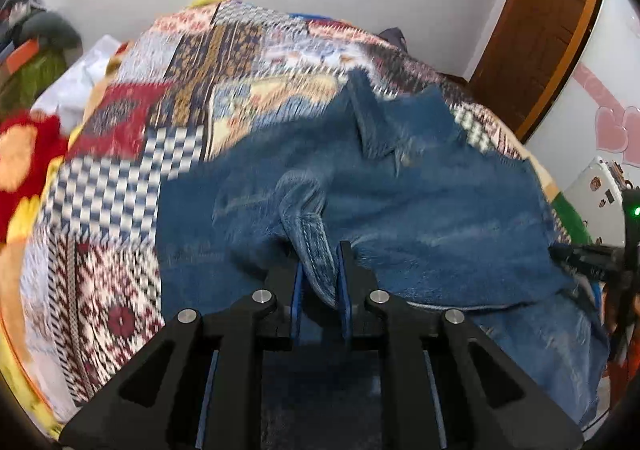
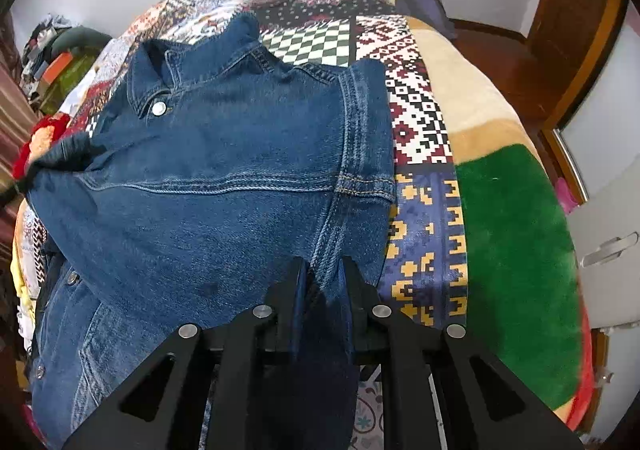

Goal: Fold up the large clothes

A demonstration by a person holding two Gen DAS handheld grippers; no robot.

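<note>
The denim jacket (image 2: 224, 169) lies on a bed covered w/ a patchwork quilt (image 2: 420, 121), back panel up, collar (image 2: 188, 61) at the far end and a metal snap button (image 2: 159, 108) showing beside it. Long axis runs roughly from the grippers toward the far wall, collar pointing away; in the right wrist view it leans a bit to the left.

Left gripper (image 1: 320, 274): jaws nearly closed, pinching a stitched seam fold or cuff of the denim (image 1: 316, 246) between the blue pads. Left view is motion-blurred, so which part of the jacket it is exactly, can't tell. Right gripper (image 2: 322, 282): jaws narrow too, clamped on the near side seam, w/ cloth hanging down between the fingers.

Progress, as a judgement: early to mid. The right side looks tucked in already, since the shoulder edge (image 2: 364, 121) ends in a straight stitched line w/ no sleeve spread out past it. The left side is still bunched and loose, and part of the hem hangs off the near bed edge. Left to do, probably: bring the left side in, flatten, then fold bottom up toward the collar.

A brown wooden door (image 1: 536, 21) stands at far right.
</note>
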